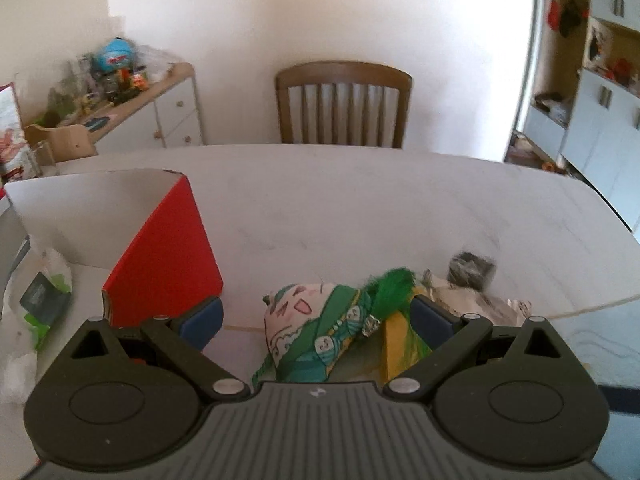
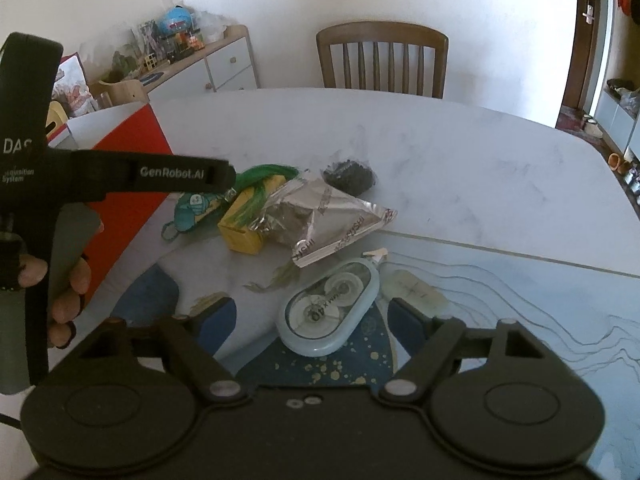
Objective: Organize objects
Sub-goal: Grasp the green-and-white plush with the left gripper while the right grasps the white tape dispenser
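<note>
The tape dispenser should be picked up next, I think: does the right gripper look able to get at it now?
Probably yes: the right gripper is open, the tape dispenser lies between its fingers with nothing on top.

Pouch [image 2: 320, 216] behind tape dispenser [image 2: 330, 314]

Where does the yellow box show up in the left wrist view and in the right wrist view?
Left wrist view: yellow box sits low, right of centre, between the green doll and the gripper's right finger, partly hidden.
Right wrist view: yellow box lies left of centre, mid-height, beside the silver foil packet.
Shared landmark: the red box stands on the left in both.
</note>
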Tool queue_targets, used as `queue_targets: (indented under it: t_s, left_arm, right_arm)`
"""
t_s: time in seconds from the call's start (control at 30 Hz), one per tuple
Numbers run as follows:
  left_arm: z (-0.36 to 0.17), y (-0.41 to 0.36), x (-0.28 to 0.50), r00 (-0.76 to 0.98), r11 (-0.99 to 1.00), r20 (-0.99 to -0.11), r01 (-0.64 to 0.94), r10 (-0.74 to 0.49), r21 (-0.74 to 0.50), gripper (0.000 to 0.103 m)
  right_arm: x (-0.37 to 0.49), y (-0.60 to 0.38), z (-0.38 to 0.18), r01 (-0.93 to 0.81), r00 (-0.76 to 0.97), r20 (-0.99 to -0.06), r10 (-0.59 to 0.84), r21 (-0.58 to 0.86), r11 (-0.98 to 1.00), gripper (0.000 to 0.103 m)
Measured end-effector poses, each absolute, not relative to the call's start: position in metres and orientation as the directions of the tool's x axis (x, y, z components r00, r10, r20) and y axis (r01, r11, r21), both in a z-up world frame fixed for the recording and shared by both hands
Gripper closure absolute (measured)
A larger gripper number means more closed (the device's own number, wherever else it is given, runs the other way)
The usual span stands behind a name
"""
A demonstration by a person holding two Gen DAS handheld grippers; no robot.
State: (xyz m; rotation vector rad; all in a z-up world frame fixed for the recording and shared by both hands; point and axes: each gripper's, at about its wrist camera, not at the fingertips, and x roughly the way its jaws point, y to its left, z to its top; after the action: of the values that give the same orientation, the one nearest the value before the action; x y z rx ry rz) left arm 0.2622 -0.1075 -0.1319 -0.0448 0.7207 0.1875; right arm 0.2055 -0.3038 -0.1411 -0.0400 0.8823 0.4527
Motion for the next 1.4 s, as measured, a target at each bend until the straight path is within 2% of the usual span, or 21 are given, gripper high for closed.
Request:
queue_targets:
  t_s: [0.33, 0.77, 0.9, 1.1, 1.13, 1.17, 1.4]
  left_arm:
    - [-0.141, -0.101, 0.286, 0.688, 0.936, -0.694, -0.347, 0.211, -0.06, 0.003]
    - [-0.156, -0.087, 0.301, 0.645, 0.882, -0.747, -0.434, 0.162, -0.184, 0.003]
    - [-0.159, -0.077, 0.297, 0.632, 0.845, -0.766, -0.469, 0.119, -0.255, 0.004]
    - [-0.159, -0.07, 0.293, 0.629, 0.815, -0.771, -0.495, 0.099, -0.3, 0.023]
    - [-0.159, -0.07, 0.293, 0.629, 0.814, -0.771, -0.495, 0.095, -0.303, 0.032]
    - [-0.159, -0.07, 0.292, 0.63, 0.815, -0.771, -0.493, 0.091, -0.306, 0.034]
    - [-0.16, -0.07, 0.282, 0.626, 0.816, -0.773, -0.498, 0.105, -0.293, 0.04]
  right_arm:
    - [0.214, -0.297, -0.155, -0.391, 0.539, -0.766, 0.351, 0.141, 0.909, 0.03]
    - [0.224, -0.287, -0.164, -0.365, 0.557, -0.763, 0.328, 0.129, 0.922, 0.031]
    - [0.224, -0.285, -0.169, -0.357, 0.556, -0.772, 0.308, 0.113, 0.927, 0.033]
    - [0.223, -0.284, -0.172, -0.351, 0.562, -0.772, 0.297, 0.102, 0.931, 0.036]
    - [0.223, -0.284, -0.172, -0.348, 0.564, -0.772, 0.294, 0.102, 0.932, 0.038]
    - [0.222, -0.284, -0.172, -0.344, 0.566, -0.771, 0.291, 0.099, 0.934, 0.04]
    - [0.221, -0.285, -0.172, -0.337, 0.569, -0.773, 0.28, 0.092, 0.937, 0.042]
